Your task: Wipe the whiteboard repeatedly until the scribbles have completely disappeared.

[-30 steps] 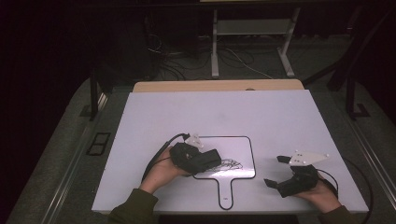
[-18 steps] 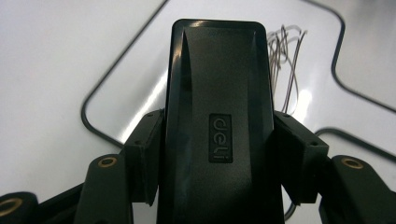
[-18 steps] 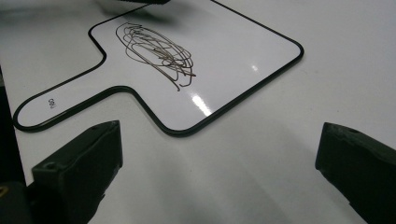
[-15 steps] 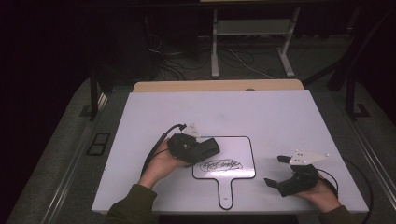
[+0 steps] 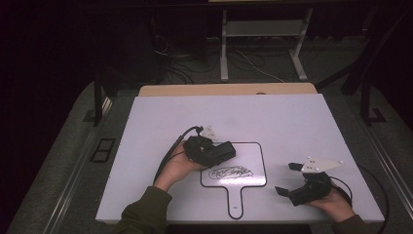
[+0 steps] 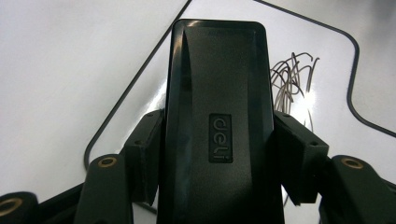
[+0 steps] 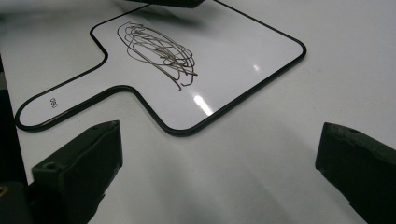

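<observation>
**Eraser gripped over the scribbled board**

The left gripper clamps a black eraser above the handled whiteboard's left edge, near the table's front edge. The scribble lies just beside it. The right gripper, jaws spread and holding nothing, sits by the front right corner.

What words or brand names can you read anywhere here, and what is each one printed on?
"deli": embossed on the black eraser clamped in the left gripper.
"deli": small print on the handle of the paddle-shaped whiteboard, seen in the right gripper view.
The black scribble on the whiteboard is no readable writing.
</observation>
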Motion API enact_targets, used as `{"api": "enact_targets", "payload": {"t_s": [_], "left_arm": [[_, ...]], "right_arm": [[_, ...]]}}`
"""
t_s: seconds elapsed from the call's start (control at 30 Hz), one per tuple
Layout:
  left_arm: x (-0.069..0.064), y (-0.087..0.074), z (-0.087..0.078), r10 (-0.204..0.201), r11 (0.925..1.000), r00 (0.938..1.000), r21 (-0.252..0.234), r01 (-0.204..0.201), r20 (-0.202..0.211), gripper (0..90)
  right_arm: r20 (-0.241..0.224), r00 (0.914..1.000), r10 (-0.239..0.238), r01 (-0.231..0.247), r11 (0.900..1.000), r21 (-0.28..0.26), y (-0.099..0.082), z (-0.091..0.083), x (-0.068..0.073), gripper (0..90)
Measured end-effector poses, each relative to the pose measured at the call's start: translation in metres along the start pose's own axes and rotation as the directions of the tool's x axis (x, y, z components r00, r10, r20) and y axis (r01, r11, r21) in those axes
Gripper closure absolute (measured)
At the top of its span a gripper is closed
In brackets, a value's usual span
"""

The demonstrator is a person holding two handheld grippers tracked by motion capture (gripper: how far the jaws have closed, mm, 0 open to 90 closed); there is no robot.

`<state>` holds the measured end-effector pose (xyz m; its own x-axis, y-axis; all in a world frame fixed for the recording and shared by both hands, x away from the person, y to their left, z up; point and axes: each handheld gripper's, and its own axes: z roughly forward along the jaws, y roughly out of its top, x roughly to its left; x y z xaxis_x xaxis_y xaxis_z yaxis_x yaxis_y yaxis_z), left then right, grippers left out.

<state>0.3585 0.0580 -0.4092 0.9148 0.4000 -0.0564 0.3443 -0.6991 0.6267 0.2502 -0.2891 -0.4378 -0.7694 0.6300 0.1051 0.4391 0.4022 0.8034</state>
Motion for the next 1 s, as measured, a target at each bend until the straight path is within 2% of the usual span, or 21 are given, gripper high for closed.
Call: {"api": "enact_targets", "payload": {"t_s": [0.2,0.27,0.97,1.0], "left_arm": [[0.000,0.005,0.012,0.030,0.9994,0.9995,0.017,-0.030,0.006,39.1],[-0.001,0.004,0.014,0.022,0.9996,0.9997,0.018,-0.022,0.003,39.1],[-0.001,-0.003,0.024,0.055,0.9969,0.9985,0.057,-0.055,-0.003,39.1],[-0.003,-0.003,0.024,0.042,0.9980,0.9991,0.047,-0.042,-0.004,39.1]], "right_arm": [[0.000,1.0000,0.002,-0.002,1.0000,-0.005,0.001,0.000,-0.001,0.0],[-0.001,1.0000,0.001,-0.001,1.0000,-0.004,0.000,0.000,-0.001,0.0],[-0.002,1.0000,-0.005,0.005,1.0000,-0.005,0.001,0.000,0.001,0.0],[-0.002,1.0000,-0.004,0.004,1.0000,-0.005,0.001,0.000,0.002,0.0]]}}
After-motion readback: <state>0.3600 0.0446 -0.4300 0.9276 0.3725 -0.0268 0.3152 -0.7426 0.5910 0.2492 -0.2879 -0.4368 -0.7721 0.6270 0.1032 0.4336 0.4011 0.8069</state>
